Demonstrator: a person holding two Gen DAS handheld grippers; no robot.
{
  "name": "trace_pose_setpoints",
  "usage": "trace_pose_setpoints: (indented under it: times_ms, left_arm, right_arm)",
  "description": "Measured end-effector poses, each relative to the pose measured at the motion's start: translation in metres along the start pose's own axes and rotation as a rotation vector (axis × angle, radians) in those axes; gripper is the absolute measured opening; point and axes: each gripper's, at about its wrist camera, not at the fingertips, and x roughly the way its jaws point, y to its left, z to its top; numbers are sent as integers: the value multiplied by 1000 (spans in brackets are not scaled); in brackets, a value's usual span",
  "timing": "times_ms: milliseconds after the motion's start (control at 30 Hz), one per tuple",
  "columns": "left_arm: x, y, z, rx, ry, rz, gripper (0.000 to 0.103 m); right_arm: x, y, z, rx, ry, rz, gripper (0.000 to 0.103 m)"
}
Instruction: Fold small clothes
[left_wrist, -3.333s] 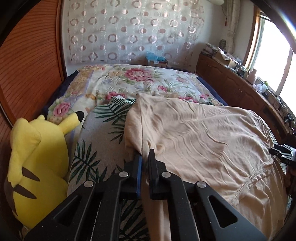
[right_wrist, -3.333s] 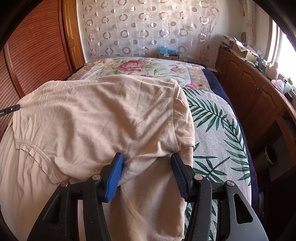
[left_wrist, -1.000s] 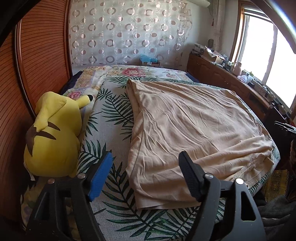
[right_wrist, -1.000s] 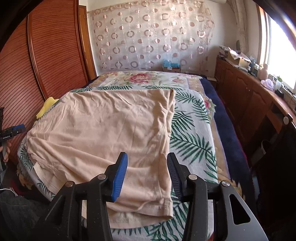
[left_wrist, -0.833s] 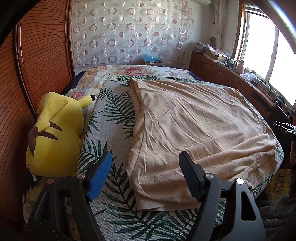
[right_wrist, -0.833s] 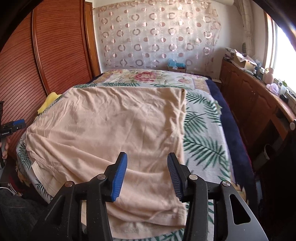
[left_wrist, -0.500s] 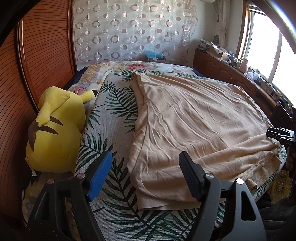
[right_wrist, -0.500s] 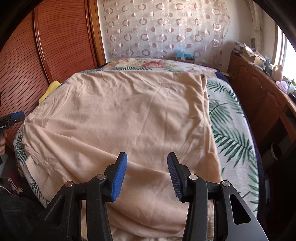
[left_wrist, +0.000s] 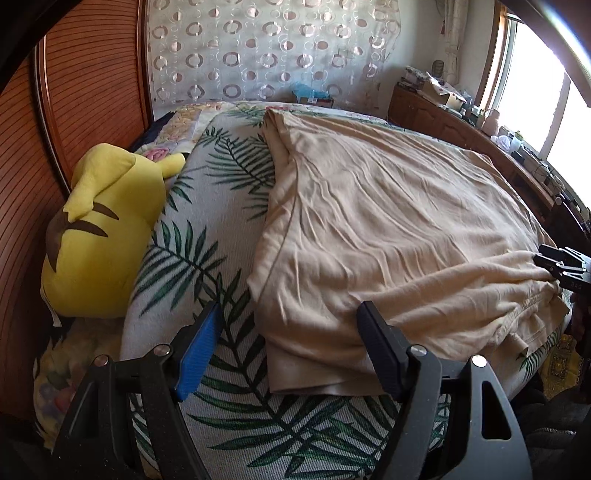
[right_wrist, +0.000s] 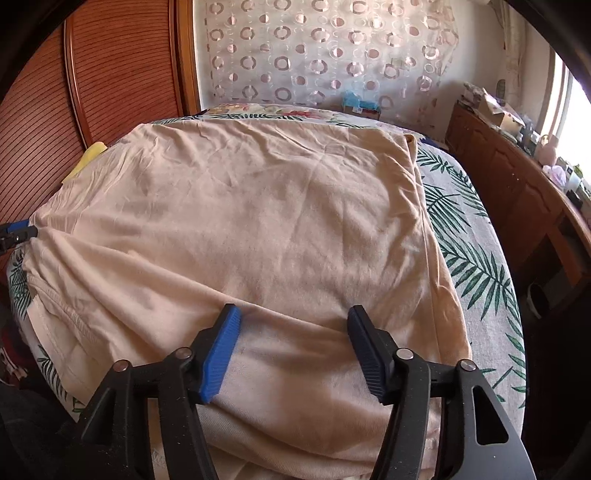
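A beige garment (left_wrist: 388, 229) lies folded in layers on the palm-leaf bedspread (left_wrist: 207, 236); it also fills the right wrist view (right_wrist: 258, 229). My left gripper (left_wrist: 291, 347) is open and empty, low over the garment's near left corner. My right gripper (right_wrist: 293, 343) is open and empty, just above the garment's near edge. The right gripper's tip shows at the far right of the left wrist view (left_wrist: 557, 262), touching the cloth. The left gripper's tip shows at the left edge of the right wrist view (right_wrist: 16, 230).
A yellow plush toy (left_wrist: 103, 232) lies on the bed's left side against the wooden wardrobe (left_wrist: 48, 122). A wooden dresser with clutter (right_wrist: 517, 177) runs along the right under the window. A floral quilt (left_wrist: 188, 118) covers the bed's far end.
Both grippers have moved forward and down toward the garment's near edge. The left gripper let go of the cloth it held 3.3 s ago and stands open. The garment lies flatter.
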Motion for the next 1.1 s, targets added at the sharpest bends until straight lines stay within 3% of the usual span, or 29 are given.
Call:
trace_pose_setpoints:
  times_ms: [300, 367, 500, 567, 633, 900, 1100]
  left_arm:
    - [-7, -5, -9, -19, -22, -16, 72]
    - [-9, -7, -8, -19, -18, -25, 57]
    - [-8, -10, -6, -9, -13, -29, 44]
    - [-7, -10, -4, -19, -12, -50, 6]
    - [-8, -13, -1, -33, -8, -130, 6]
    - [-30, -64, 46, 59, -131, -244, 5]
    - [-34, -110, 82, 152, -180, -325, 5]
  right_arm:
    - [-2, -5, -4, 6, -13, -5, 78]
    - [-3, -5, -6, 5, -21, -4, 79]
    - [-3, -8, -8, 2, -30, -2, 81]
    - [-3, -8, -9, 0, -32, -1, 81]
    - [-4, -7, -10, -4, -32, 1, 81]
    - [-11, -21, -6, 43, -12, 74, 81]
    - [-25, -37, -12, 75, -35, 41, 81]
